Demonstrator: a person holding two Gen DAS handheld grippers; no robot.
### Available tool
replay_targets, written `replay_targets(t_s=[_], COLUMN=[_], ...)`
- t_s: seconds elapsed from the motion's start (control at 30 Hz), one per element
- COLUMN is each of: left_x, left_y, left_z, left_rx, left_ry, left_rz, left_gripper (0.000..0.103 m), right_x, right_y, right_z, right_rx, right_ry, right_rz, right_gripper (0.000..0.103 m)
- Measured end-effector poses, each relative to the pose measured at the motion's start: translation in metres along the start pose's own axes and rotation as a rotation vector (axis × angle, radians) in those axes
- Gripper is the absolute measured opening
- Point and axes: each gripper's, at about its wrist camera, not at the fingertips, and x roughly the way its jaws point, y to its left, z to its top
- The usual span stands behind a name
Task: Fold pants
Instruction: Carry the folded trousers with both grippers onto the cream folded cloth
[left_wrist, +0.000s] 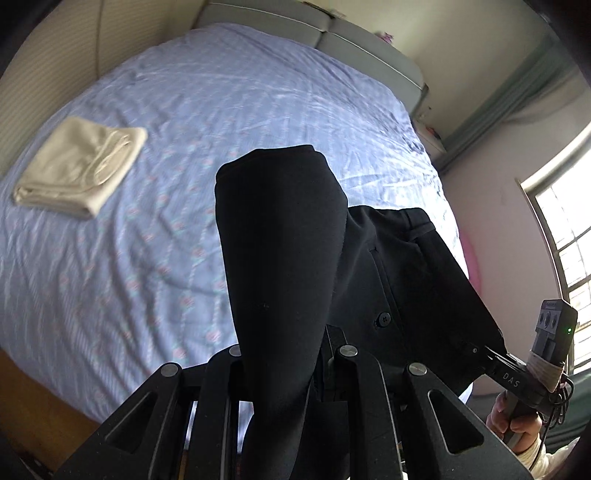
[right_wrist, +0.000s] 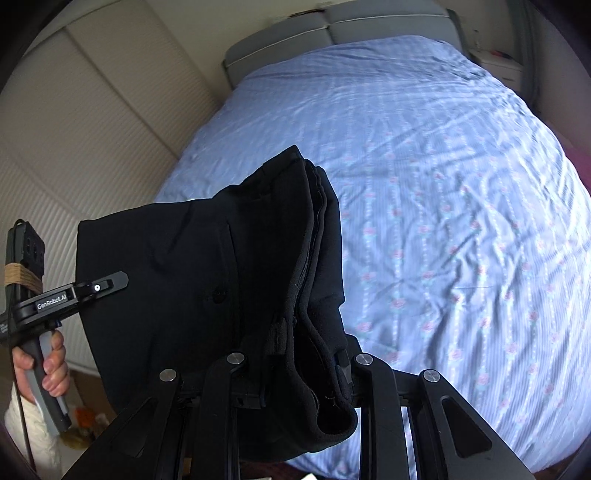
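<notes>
Pants: you hold one pair of black pants (left_wrist: 284, 258), bunched and lifted above the bed, stretched between your two grippers.
Left gripper: your left gripper (right_wrist: 110, 284) is clamped on the pants' edge, seen from the right wrist camera; in its own view the cloth runs down between its fingers and hides them.
Right gripper: your right gripper (left_wrist: 487, 352) is pinched on the waistband end of the pants, seen from the left wrist camera; its own view shows folded layers draped over its fingers.
Hands: two, your left hand (right_wrist: 51, 365) and your right hand (left_wrist: 515, 417), each gripping one handle.
Buttons: one dark button (left_wrist: 384, 318) shows on the pants.
Bed: one bed (left_wrist: 110, 258) with a blue floral sheet, below the pants.
Other cloth: one cream folded cloth (left_wrist: 79, 170) lies on the sheet, well apart from the pants.
Window: one window (left_wrist: 565, 236) to the right.
</notes>
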Motion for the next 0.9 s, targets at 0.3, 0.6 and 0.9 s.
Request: replay_targets(t_s=[0.3, 0.6, 0.9], left_x=[-0.072, -0.13, -0.16], left_y=[0.124, 0.233, 0.294], left_z=[0.002, 0.032, 0.048], left_rx=[0.038, 0.035, -0.068], left_ry=[-0.051, -0.066, -0.136], left_rz=[0.017, 0.053, 0.085], left_gripper=[0.017, 0.017, 0.017], right_x=[0.029, 0.075, 0.096], right_y=[0.133, 0.268, 0.351], right_z=[-0.024, -0.027, -0.017], right_rx=[-0.071, -0.02, -0.2], right_ry=[0.016, 0.017, -0.022], right_rz=[0.048, 0.072, 0.113], right_gripper=[0.024, 0.024, 0.024])
